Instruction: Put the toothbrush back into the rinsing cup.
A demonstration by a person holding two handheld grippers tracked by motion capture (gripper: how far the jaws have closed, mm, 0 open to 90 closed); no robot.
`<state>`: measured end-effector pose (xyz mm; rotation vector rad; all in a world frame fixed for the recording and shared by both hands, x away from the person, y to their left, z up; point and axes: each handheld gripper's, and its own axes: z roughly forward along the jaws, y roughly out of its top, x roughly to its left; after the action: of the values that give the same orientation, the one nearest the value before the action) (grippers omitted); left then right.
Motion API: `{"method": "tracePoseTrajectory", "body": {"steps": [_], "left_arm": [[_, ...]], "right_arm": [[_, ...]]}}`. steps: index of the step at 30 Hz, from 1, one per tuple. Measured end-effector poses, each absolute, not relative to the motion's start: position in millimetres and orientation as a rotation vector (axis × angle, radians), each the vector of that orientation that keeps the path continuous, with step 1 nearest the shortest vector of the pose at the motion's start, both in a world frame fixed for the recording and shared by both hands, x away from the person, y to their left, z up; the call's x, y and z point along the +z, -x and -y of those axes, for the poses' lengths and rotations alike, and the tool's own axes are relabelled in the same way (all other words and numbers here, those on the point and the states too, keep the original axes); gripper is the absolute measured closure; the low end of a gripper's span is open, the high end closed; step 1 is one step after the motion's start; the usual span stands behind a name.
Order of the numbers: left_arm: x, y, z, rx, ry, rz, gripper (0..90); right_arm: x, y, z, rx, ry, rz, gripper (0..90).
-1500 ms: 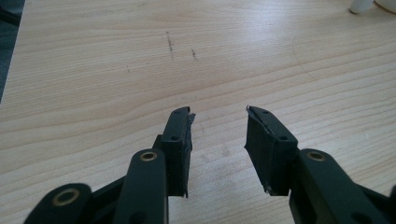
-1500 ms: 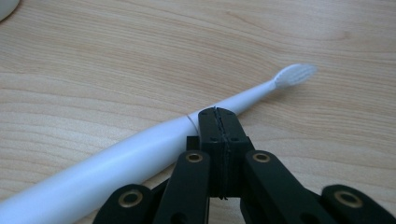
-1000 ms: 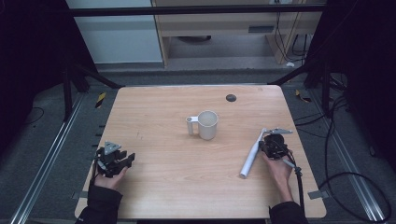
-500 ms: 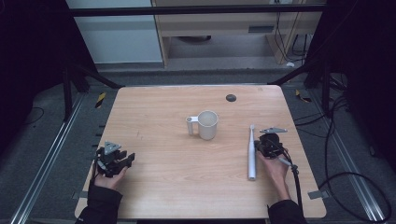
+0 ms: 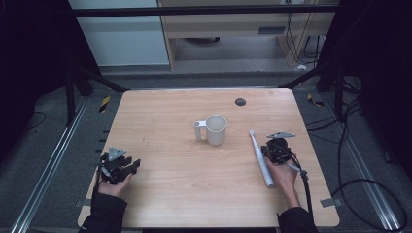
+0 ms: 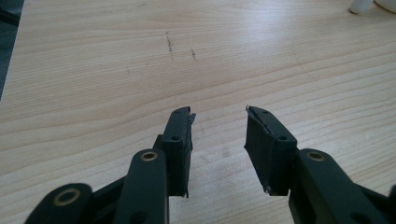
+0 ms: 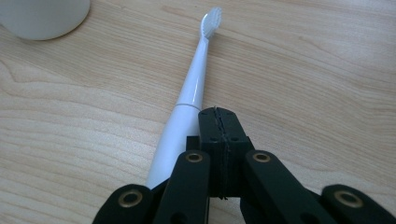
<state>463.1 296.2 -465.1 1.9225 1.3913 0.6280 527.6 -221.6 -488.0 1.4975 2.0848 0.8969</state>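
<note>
On pale wood-grain table [image 5: 160, 116]: white electric toothbrush [image 5: 260, 158] now swung from diagonal to lengthwise, lying beside clenched, empty right gripper [image 5: 270, 148], likely nudging toward white mug [image 5: 215, 129]; left gripper [image 5: 133, 165] resting released.

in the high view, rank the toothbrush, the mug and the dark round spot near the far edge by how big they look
1. toothbrush: the longest, a slim white stick.
2. mug: shorter but much wider; in area the two look close, so the top spot is unsure.
3. dark round spot: clearly the smallest, though it lies farthest from the camera.
</note>
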Motion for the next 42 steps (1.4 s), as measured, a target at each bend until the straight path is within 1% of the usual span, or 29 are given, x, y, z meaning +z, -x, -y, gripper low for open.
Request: {"method": "tracePoseTrajectory", "body": {"steps": [12, 22, 29, 37, 38, 40, 42], "left_arm": [[-464.9, -462.9, -296.2, 0.63, -1.921, -1.39, 60.0], [-464.7, -463.0, -296.1, 0.63, -1.92, -1.386, 59.8], [-464.7, -462.9, -295.6, 0.631, -1.923, -1.385, 59.7], [-464.5, -462.7, -295.3, 0.629, -1.923, -1.385, 59.5], [-464.6, -462.8, -295.4, 0.63, -1.923, -1.386, 59.5], [-464.8, -463.0, -295.4, 0.629, -1.923, -1.386, 59.5], [-465.3, -463.4, -295.1, 0.626, -1.923, -1.386, 59.5]], "right_arm": [[-486.2, -527.7, 220.2, 0.908, -1.489, -2.087, 90.0], [-457.5, -518.6, 230.1, 0.949, -1.451, -2.012, 89.8], [-427.9, -511.3, 230.7, 0.951, -1.409, -1.988, 85.1], [-418.2, -512.1, 217.7, 0.867, -1.397, -2.059, 80.5], [-417.8, -515.0, 212.9, 0.84, -1.405, -2.096, 78.4], [-418.1, -516.1, 211.5, 0.83, -1.405, -2.105, 77.7], [-418.5, -519.5, 206.8, 0.794, -1.406, -2.138, 75.0]]}}
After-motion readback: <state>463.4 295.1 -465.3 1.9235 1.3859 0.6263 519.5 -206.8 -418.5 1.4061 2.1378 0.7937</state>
